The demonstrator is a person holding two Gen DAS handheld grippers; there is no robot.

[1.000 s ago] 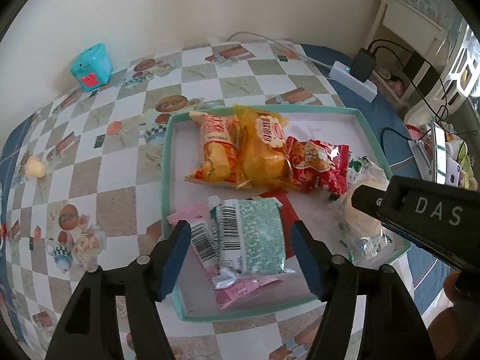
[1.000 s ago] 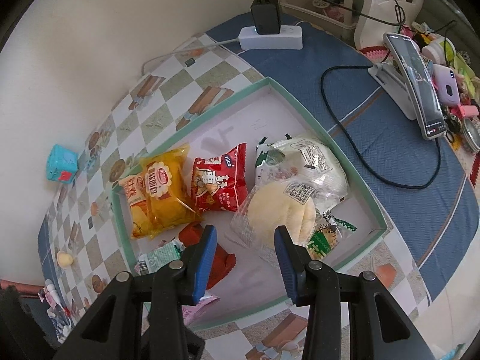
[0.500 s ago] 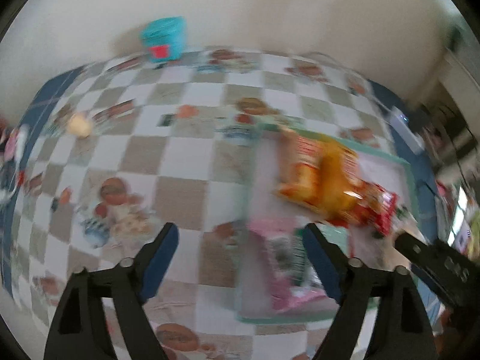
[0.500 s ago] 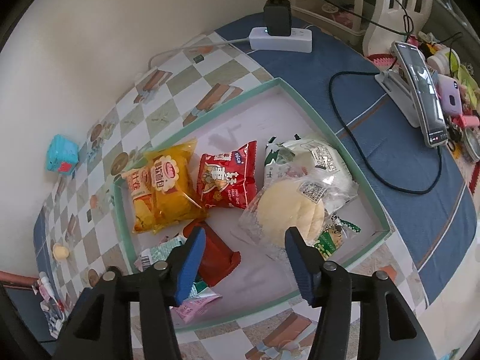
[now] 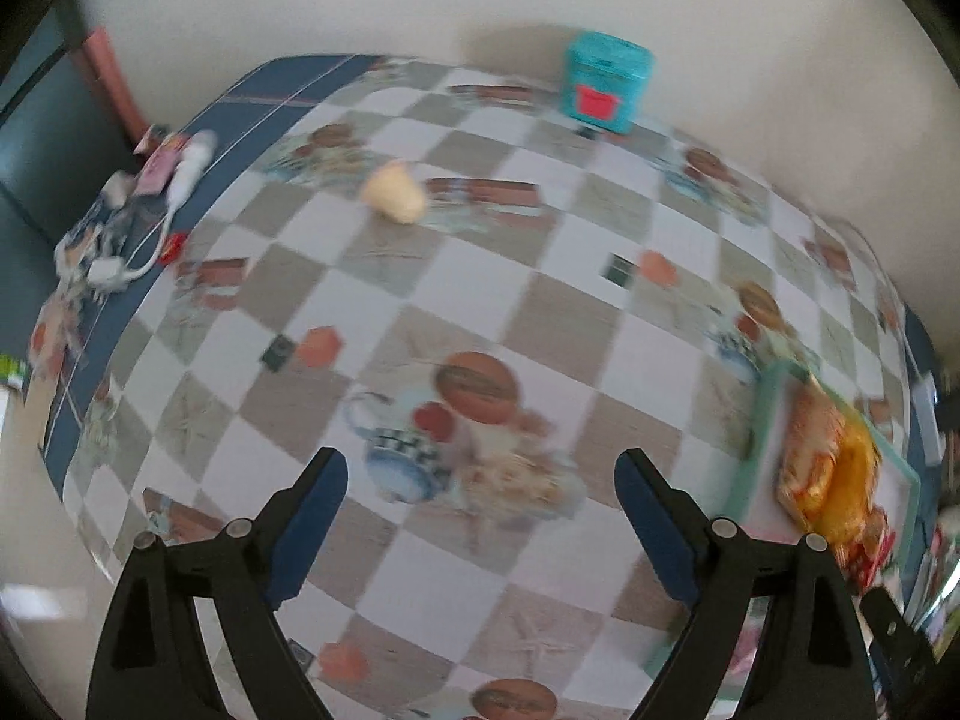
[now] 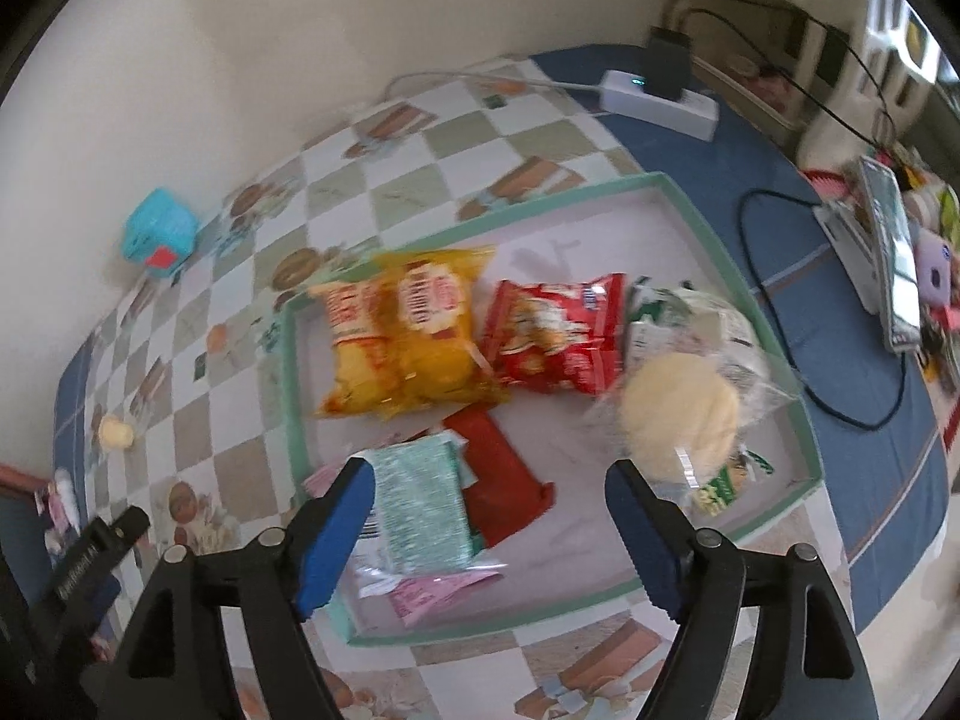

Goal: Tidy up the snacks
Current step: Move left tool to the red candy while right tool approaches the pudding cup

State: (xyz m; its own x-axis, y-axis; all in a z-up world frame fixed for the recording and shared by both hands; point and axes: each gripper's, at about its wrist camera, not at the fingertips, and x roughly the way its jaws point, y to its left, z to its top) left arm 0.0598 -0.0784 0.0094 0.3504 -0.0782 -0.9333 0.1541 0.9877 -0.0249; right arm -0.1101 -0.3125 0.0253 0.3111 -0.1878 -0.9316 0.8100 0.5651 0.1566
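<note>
A green-rimmed tray (image 6: 744, 300) holds several snack packs: yellow packs (image 6: 408, 336), a red pack (image 6: 555, 333), a round pale bun in clear wrap (image 6: 678, 414), a dark red pack (image 6: 504, 480) and a green-white pack (image 6: 420, 510). My right gripper (image 6: 489, 525) is open and empty above the tray's near side. My left gripper (image 5: 480, 516) is open and empty over the checkered tablecloth, left of the tray (image 5: 759, 420). A small yellow snack (image 5: 393, 198) lies loose on the cloth, also seen in the right wrist view (image 6: 115, 432).
A teal box (image 5: 606, 87) stands by the wall. A white power strip (image 6: 660, 99) with charger and cables lies behind the tray. A phone on a stand (image 6: 894, 258) is at the right. Small items and a white cable (image 5: 180, 174) lie at the table's left edge.
My left gripper has swung left, away from the tray, and now faces the bare cloth. My right gripper has opened wider and shifted left over the tray.
</note>
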